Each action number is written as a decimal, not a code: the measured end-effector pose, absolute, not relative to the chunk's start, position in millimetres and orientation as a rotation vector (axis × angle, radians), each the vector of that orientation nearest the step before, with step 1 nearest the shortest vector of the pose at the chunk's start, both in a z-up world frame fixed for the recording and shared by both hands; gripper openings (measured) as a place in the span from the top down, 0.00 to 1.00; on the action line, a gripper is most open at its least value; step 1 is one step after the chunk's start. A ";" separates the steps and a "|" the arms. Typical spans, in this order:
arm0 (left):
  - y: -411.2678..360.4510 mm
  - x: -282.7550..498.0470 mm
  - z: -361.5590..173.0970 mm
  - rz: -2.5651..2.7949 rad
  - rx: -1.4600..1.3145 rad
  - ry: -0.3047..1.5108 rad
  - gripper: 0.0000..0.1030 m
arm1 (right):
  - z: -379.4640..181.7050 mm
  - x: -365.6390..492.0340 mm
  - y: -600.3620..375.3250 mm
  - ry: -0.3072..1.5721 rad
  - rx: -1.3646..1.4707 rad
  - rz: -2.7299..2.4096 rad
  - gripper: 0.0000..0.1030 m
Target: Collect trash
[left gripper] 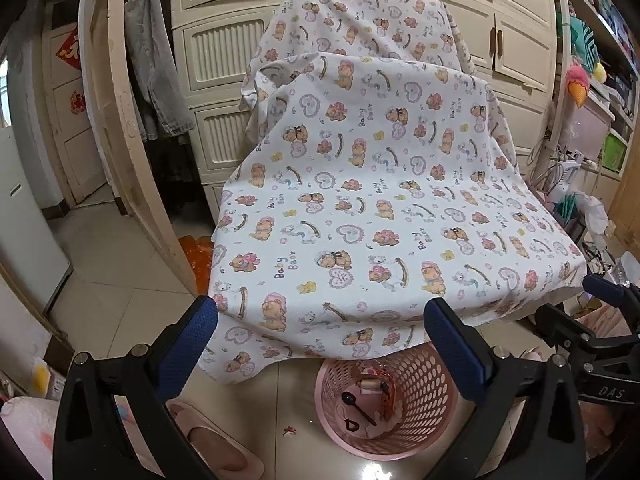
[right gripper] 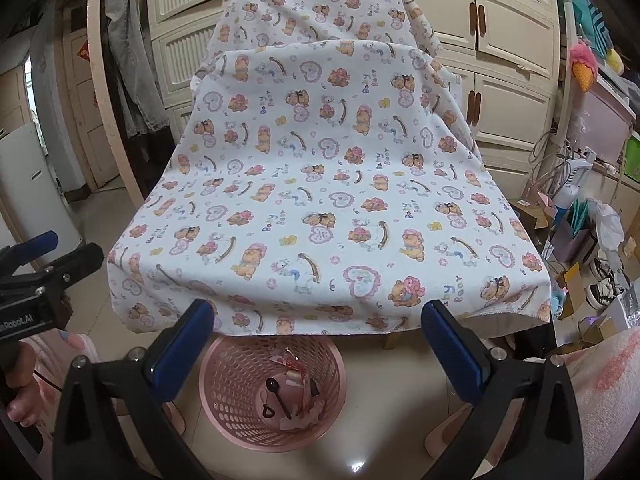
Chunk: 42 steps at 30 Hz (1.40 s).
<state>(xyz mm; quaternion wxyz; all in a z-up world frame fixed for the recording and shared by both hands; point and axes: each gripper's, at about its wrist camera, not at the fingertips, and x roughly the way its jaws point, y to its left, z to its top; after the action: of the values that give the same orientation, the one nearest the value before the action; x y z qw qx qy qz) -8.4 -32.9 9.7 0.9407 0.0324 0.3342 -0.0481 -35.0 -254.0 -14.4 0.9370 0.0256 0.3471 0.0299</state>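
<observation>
A pink mesh basket (left gripper: 420, 364) stands on the tiled floor below the table's front edge. It holds a black plastic spoon (left gripper: 358, 406), wrappers and other scraps. A small red-and-white scrap (left gripper: 289, 431) lies on the floor left of the basket. My left gripper (left gripper: 324, 344) hangs open above the basket with nothing between its blue pads. In the right wrist view the basket (right gripper: 232, 372) and spoon (right gripper: 278, 392) sit between the fingers of my right gripper (right gripper: 320, 344), which is open and empty too. The left gripper (right gripper: 68, 246) shows at that view's left edge.
A table draped in a bear-print cloth (left gripper: 360, 200) fills the middle, with cream cabinets (left gripper: 224, 52) behind it. A pink slipper (left gripper: 212, 440) lies on the floor at the left. Boxes, bags and cables (right gripper: 580, 232) crowd the right side.
</observation>
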 end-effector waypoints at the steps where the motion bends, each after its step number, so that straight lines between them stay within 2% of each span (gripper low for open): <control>1: -32.7 -8.4 9.4 -0.102 0.063 0.682 0.01 | -14.4 -34.5 -253.8 0.709 0.051 0.064 0.00; 42: -31.1 -14.2 15.8 -0.098 0.060 0.647 0.01 | -15.5 -34.2 -252.8 0.708 0.041 0.060 0.00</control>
<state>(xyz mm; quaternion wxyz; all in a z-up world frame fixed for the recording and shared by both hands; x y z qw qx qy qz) -14.2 -31.1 15.8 0.9465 0.0297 0.3177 -0.0482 -34.2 -252.8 -15.5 0.9373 0.0201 0.3467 0.0295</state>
